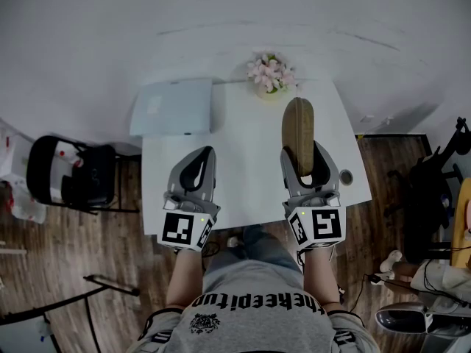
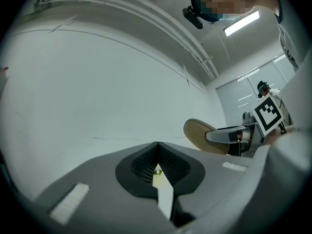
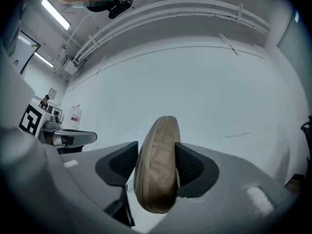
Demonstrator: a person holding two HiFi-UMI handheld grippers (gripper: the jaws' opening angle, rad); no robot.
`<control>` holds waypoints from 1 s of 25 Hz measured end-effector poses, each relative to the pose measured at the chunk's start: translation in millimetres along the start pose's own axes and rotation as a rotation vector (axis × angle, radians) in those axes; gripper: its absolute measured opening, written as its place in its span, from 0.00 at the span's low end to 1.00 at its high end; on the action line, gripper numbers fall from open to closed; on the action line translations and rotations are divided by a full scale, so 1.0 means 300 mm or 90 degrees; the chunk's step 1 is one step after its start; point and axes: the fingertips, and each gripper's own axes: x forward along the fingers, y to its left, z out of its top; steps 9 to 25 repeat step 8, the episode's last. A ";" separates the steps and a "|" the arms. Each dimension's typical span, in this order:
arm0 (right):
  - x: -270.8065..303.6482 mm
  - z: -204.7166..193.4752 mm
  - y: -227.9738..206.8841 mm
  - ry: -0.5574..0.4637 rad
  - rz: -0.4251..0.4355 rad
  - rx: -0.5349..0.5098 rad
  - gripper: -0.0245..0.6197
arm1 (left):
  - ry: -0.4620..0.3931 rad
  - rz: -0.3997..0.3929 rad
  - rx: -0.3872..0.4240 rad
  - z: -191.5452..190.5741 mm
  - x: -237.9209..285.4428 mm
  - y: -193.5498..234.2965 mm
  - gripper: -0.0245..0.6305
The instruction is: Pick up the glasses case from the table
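My right gripper [image 1: 304, 157] has the case [image 3: 156, 174] clamped between its pads, with the jaws standing wide around it. The case sits on edge. Its long axis runs straight ahead along the jaws, and most of it sticks out past the fingertips, away from me. It hangs over the right half of the table [image 1: 243, 138], and I judge it is already clear of the top, so the next move is only to keep it level. My left gripper [image 1: 206, 153] is near, off to the case's left, with its jaws together and nothing between them. The table is white and mostly bare, with flowers [image 1: 271, 73] at the far edge and a pale flat slab [image 1: 173, 107] at the far left corner. Around it are a wood floor [image 1: 110, 248], a black chair [image 1: 70, 175] on my left and plain white walls.
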 end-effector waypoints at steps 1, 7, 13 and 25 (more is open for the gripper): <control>0.000 0.000 0.001 0.000 0.000 0.000 0.40 | 0.000 0.000 0.000 -0.001 -0.001 0.000 0.06; -0.001 0.001 0.008 -0.001 0.000 -0.001 0.40 | 0.003 0.001 -0.003 -0.008 -0.009 0.007 0.06; -0.001 0.001 0.010 -0.001 0.000 -0.001 0.40 | 0.003 0.001 -0.003 -0.010 -0.010 0.008 0.06; -0.001 0.001 0.010 -0.001 0.000 -0.001 0.40 | 0.003 0.001 -0.003 -0.010 -0.010 0.008 0.06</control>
